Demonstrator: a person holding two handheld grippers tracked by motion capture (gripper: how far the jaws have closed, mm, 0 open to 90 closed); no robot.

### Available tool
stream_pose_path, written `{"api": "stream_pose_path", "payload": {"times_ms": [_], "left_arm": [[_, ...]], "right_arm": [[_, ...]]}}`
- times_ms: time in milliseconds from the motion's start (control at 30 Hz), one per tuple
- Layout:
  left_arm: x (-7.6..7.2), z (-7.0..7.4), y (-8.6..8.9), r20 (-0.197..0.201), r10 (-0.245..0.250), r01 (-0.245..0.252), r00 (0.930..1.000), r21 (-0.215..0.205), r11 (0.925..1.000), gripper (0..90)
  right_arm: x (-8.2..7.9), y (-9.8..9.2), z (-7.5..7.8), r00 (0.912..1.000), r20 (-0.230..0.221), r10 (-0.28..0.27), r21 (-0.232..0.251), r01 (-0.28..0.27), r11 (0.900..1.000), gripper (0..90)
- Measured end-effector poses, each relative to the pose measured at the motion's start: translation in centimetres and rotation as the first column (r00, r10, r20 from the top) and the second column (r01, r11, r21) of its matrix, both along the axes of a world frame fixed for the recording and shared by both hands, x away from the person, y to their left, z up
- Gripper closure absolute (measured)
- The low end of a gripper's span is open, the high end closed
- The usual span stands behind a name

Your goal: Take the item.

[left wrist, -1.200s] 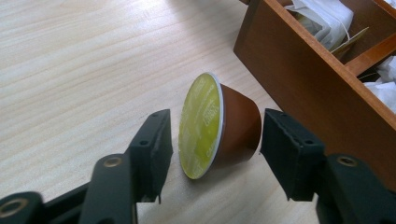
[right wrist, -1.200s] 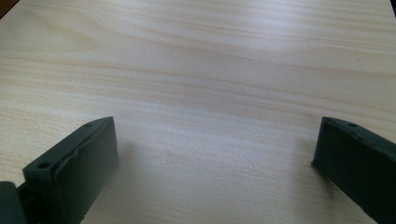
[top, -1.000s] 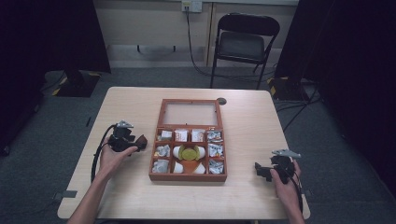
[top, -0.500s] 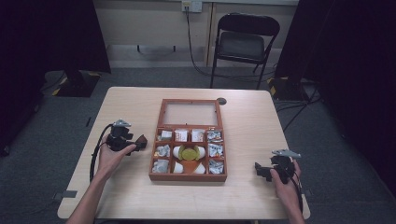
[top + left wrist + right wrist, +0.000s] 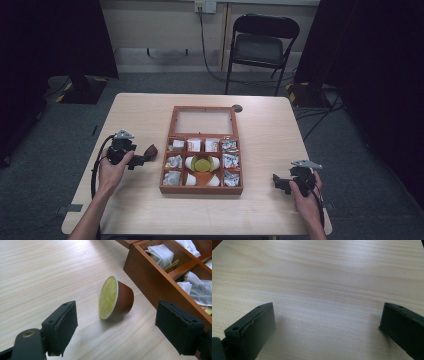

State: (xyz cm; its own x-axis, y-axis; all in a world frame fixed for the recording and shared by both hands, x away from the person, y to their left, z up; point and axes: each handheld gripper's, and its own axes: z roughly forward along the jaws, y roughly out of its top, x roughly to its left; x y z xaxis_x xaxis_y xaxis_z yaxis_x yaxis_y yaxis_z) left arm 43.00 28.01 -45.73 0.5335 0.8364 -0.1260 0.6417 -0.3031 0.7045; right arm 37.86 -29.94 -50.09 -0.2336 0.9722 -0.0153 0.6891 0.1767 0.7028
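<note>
Nearest, the right gripper (image 5: 286, 183) rests on the table (image 5: 270, 145) right of the box (image 5: 202, 188), jaws apart over bare wood. Left of the box, the left gripper (image 5: 116, 326) has its jaws wide apart around a brown capsule (image 5: 116, 298) lying on its side, touching neither pad, just beside the box wall

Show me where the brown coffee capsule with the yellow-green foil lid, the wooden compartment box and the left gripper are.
brown coffee capsule with the yellow-green foil lid (image 5: 115, 299): left gripper view, on its rim edge.
wooden compartment box (image 5: 147, 280): left gripper view, on its outer side wall.
left gripper (image 5: 141, 157): high view, between its open jaws.
</note>
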Motion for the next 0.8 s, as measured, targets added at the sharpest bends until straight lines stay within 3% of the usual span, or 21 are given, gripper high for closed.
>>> {"api": "stream_pose_path", "payload": {"times_ms": [167, 200, 300, 567, 800], "left_arm": [[-0.8, 0.7, 0.4, 0.004, -0.009, 0.009, 1.0, 0.038, 0.9992, 17.6], [-1.2, 1.2, 0.7, 0.023, -0.017, 0.016, 0.9996, 0.042, 0.999, 17.6], [-1.6, 1.5, 1.1, 0.036, -0.022, 0.022, 0.9991, 0.016, 0.9996, 17.6], [-2.5, 1.8, 3.2, 0.036, 0.04, -0.041, 0.9986, 0.034, 0.9986, 17.6], [-3.1, 0.3, 6.3, 0.014, 0.131, -0.132, 0.9912, 0.052, 0.9899, 17.7]], "right_arm": [[0.0, 0.0, 0.0, 1.0, 0.0, 0.0, 0.0, 0.0, 1.0, 0.0], [0.0, 0.0, 0.0, 1.0, 0.0, 0.0, 0.0, 0.0, 1.0, 0.0], [0.0, 0.0, 0.0, 1.0, 0.0, 0.0, 0.0, 0.0, 1.0, 0.0], [0.0, 0.0, 0.0, 1.0, 0.0, 0.0, 0.0, 0.0, 1.0, 0.0], [0.0, 0.0, 0.0, 1.0, 0.0, 0.0, 0.0, 0.0, 1.0, 0.0]]}}
